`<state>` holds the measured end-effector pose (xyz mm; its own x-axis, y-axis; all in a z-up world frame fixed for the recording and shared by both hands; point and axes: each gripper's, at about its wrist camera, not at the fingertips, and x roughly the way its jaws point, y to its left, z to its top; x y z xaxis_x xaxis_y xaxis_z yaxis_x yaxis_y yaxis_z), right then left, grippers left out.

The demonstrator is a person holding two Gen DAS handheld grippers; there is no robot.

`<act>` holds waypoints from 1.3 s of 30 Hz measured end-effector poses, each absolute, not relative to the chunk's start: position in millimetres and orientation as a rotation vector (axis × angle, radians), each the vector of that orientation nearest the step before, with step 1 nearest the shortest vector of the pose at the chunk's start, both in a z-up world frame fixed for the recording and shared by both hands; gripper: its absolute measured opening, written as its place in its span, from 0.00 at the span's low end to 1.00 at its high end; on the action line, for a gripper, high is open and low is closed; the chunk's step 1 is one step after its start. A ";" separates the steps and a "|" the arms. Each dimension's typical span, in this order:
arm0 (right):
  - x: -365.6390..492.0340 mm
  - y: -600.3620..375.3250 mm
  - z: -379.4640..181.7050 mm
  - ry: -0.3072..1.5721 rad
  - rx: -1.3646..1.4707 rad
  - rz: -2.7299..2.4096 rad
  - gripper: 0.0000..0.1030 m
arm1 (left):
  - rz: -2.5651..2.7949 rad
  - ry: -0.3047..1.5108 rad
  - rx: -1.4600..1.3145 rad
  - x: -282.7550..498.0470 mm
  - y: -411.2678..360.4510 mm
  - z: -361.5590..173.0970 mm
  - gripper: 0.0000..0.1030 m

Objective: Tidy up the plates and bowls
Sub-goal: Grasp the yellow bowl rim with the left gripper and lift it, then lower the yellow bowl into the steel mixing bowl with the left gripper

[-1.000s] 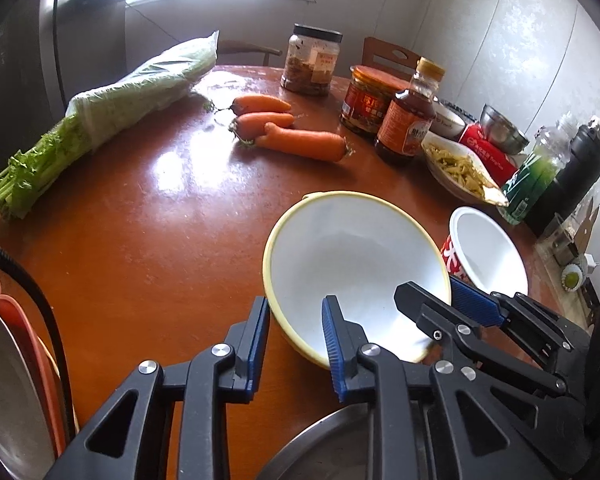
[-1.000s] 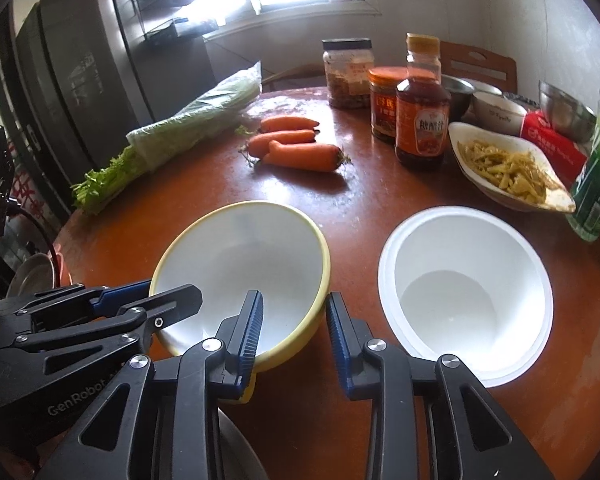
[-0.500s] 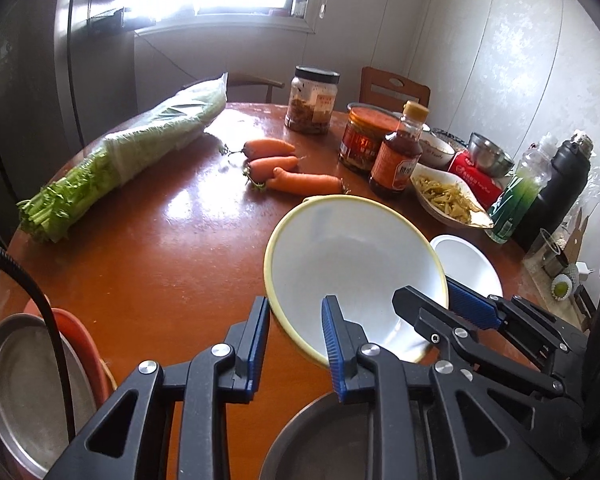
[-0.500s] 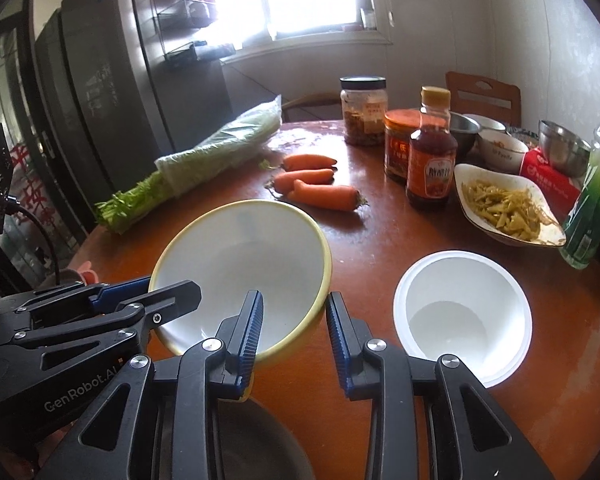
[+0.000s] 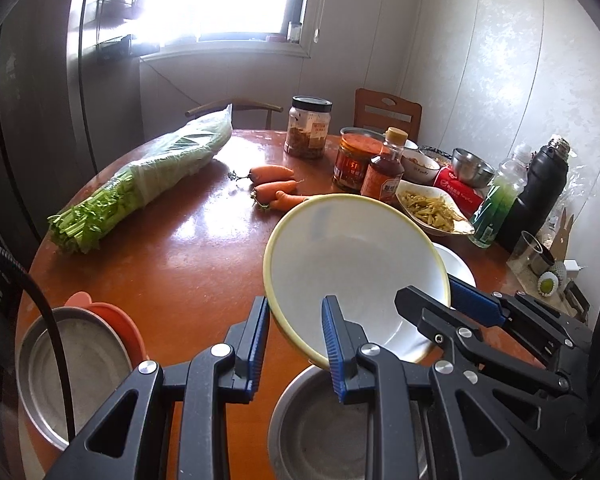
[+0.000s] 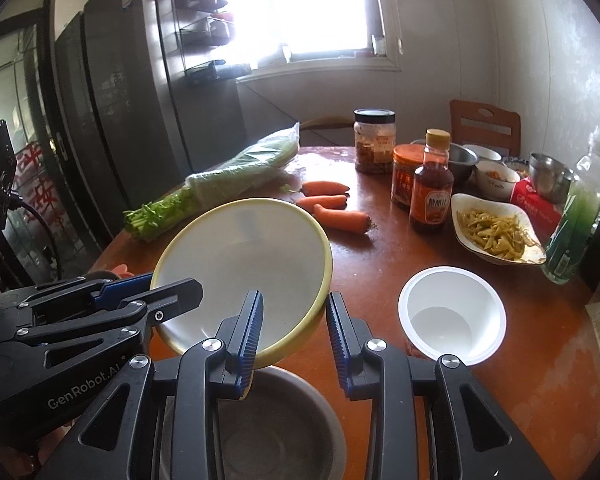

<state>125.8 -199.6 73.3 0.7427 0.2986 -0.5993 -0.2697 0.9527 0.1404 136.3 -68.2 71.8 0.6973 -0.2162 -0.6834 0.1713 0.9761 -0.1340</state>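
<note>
Overhead, tilted yellow-rimmed white bowl [image 5: 352, 256]

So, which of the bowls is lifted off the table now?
The yellow-rimmed bowl, tilted between both grippers. The small white bowl and the metal bowl rest on the table.

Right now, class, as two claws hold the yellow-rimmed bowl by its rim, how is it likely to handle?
The bowl looks stiff: its rim stays round under both grips. Its glossy inside suggests a slippery surface, so it may slide between the pads. Held tilted above the steel bowl, it would probably drop in there if it slipped.
</note>
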 end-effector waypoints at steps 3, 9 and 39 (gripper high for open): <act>118.3 -198.2 77.0 0.658 0.039 0.311 0.34 | -0.219 0.762 -0.062 128.3 -67.0 75.2 0.26; 104.4 -198.6 79.4 0.650 0.036 0.311 0.34 | -0.222 0.749 -0.055 112.6 -67.2 78.2 0.26; 62.4 -203.1 42.6 0.695 0.027 0.325 0.34 | -0.224 0.777 -0.029 72.6 -73.5 47.2 0.26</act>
